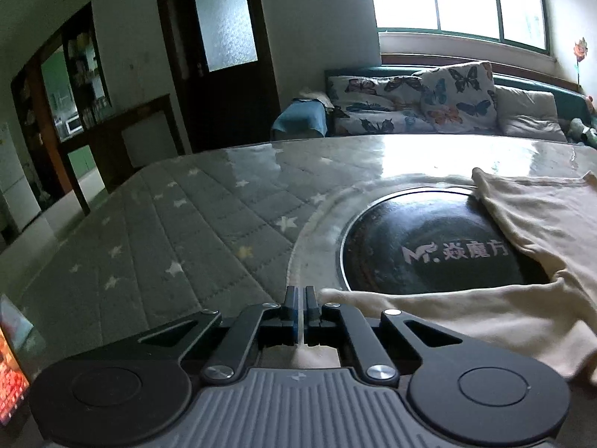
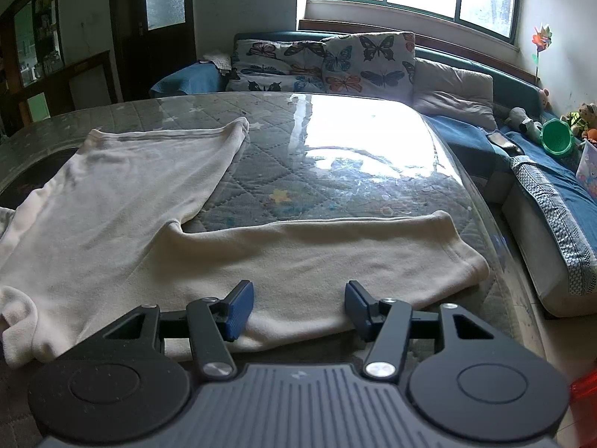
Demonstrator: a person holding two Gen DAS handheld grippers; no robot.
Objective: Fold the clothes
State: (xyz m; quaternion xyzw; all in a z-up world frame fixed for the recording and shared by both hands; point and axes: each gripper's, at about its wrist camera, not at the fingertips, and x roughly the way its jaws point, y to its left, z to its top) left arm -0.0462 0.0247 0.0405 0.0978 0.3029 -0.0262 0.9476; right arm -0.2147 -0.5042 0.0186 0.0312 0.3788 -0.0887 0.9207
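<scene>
A pair of cream trousers (image 2: 149, 224) lies flat on the quilted table, one leg running away to the far left, the other out to the right. My right gripper (image 2: 298, 306) is open, low over the near edge of the right-hand leg, blue pads (image 2: 238, 310) apart with cloth lying under the gap. In the left wrist view the same trousers (image 1: 485, 317) spread to the right and pass under my left gripper (image 1: 300, 298). Its jaws are pressed together at the cloth's left corner, and a thin pale strip shows between the pads.
The table (image 1: 186, 231) has a grey star-patterned quilt under clear plastic and a black round hob plate (image 1: 429, 246), partly covered by the trousers. Behind stands a sofa with butterfly cushions (image 2: 335, 59), toys and a green bucket (image 2: 556, 138). A lit screen (image 1: 11, 373) sits at near left.
</scene>
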